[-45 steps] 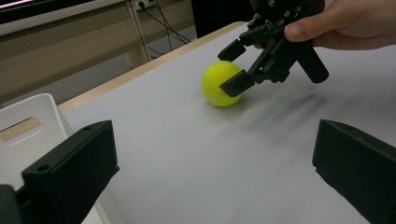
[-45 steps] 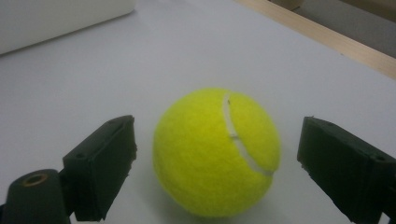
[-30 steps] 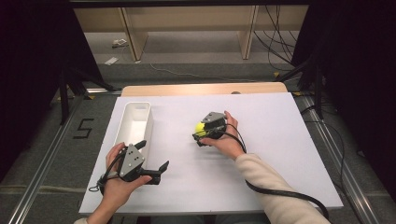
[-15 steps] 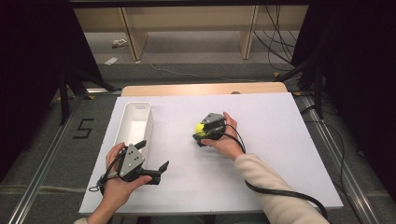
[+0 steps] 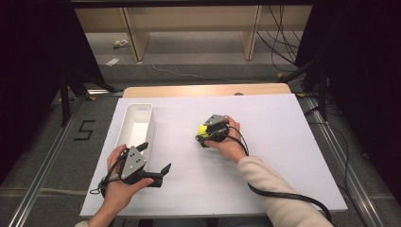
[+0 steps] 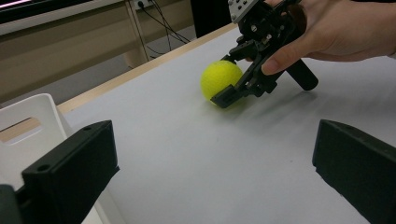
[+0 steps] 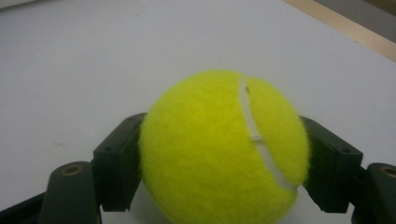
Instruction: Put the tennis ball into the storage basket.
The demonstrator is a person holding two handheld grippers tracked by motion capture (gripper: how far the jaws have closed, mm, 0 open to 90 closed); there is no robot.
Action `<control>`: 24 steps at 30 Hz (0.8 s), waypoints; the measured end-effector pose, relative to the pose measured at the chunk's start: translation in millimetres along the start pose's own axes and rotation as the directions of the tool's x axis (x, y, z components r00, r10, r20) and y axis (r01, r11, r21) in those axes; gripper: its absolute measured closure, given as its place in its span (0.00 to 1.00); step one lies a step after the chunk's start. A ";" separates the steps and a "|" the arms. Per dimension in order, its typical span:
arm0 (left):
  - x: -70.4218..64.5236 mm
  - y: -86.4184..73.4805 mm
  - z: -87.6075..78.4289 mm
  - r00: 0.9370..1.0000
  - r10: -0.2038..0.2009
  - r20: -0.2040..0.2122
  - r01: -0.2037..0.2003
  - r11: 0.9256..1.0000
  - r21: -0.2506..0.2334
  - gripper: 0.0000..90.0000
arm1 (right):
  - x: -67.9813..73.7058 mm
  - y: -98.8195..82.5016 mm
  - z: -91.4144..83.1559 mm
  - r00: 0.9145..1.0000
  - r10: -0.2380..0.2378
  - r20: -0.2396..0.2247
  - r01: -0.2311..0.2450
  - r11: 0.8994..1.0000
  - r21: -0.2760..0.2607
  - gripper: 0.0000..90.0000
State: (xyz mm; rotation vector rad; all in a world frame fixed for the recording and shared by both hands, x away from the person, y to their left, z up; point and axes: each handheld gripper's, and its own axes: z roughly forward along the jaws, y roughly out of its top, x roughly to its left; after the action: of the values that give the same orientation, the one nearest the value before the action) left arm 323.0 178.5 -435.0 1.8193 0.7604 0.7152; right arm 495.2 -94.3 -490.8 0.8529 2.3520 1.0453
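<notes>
Currently one tennis ball (image 7: pixel 219 149), round and axis-less, sits pinched in the right gripper (image 5: pixel 204 136)'s just-closed jaws, one left gripper (image 5: pixel 156 163) spread wide.

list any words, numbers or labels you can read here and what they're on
"5" – one large dark numeral marked on the grey floor left of the table.
The tennis ball shows its white seam but no readable print.
The white bin and both grippers bear no readable label.
</notes>
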 end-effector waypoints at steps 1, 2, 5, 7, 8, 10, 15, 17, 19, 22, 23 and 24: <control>0.1 -0.1 0.1 1.000 0.001 -0.001 -0.001 1.000 0.000 0.00 | -0.3 0.0 -0.3 1.000 0.005 0.000 -0.005 1.000 -0.001 0.29; 0.1 -0.1 0.1 1.000 0.001 -0.001 -0.001 1.000 0.000 0.00 | -0.3 0.0 -0.3 1.000 0.005 0.000 -0.005 1.000 -0.001 0.29; 0.0 -0.1 0.0 1.000 0.002 -0.001 -0.002 1.000 0.000 0.00 | -1.1 0.0 -0.7 1.000 0.008 -0.003 -0.008 1.000 -0.004 0.29; 0.1 -0.1 0.1 1.000 0.002 -0.001 -0.002 1.000 0.001 0.00 | -1.3 0.5 -1.6 1.000 0.011 -0.009 -0.011 1.000 -0.007 0.29; 0.1 -0.1 0.1 1.000 0.002 -0.001 -0.002 1.000 0.001 0.00 | -1.3 0.5 -1.6 1.000 0.011 -0.009 -0.011 1.000 -0.007 0.29; -0.1 -0.1 0.0 1.000 0.002 0.000 -0.002 1.000 0.001 0.00 | -1.7 2.3 -3.8 1.000 0.010 -0.008 -0.011 1.000 -0.016 0.29; -0.4 0.1 -0.2 1.000 0.000 0.000 0.000 1.000 -0.001 0.00 | -3.5 5.0 -8.4 1.000 0.023 -0.011 -0.023 0.999 -0.033 0.29; -0.4 0.0 -0.1 1.000 -0.001 0.000 0.001 1.000 -0.001 0.00 | -4.7 5.8 -10.1 0.999 0.028 -0.015 -0.029 0.999 -0.037 0.29; -0.5 0.0 -0.1 1.000 -0.001 0.000 0.001 1.000 -0.001 0.00 | -5.5 6.1 -11.2 0.999 0.035 -0.016 -0.036 0.998 -0.043 0.29; -0.1 0.0 -0.1 1.000 0.000 -0.001 0.000 1.000 0.000 0.00 | -6.2 6.5 -13.2 0.999 0.042 -0.018 -0.043 0.998 -0.045 0.29; -0.1 0.0 -0.1 1.000 0.000 -0.001 0.000 1.000 0.000 0.00 | -6.2 6.5 -13.2 0.999 0.042 -0.018 -0.043 0.998 -0.045 0.29; -0.1 0.0 -0.1 1.000 0.000 0.000 0.000 1.000 -0.001 0.00 | -6.2 6.8 -13.8 0.999 0.045 -0.020 -0.046 0.998 -0.048 0.29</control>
State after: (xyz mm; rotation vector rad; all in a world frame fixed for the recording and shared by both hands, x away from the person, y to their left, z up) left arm 322.8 178.5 -435.0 1.8184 0.7606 0.7155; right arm 494.0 -102.0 -476.2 0.8866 2.3222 1.1292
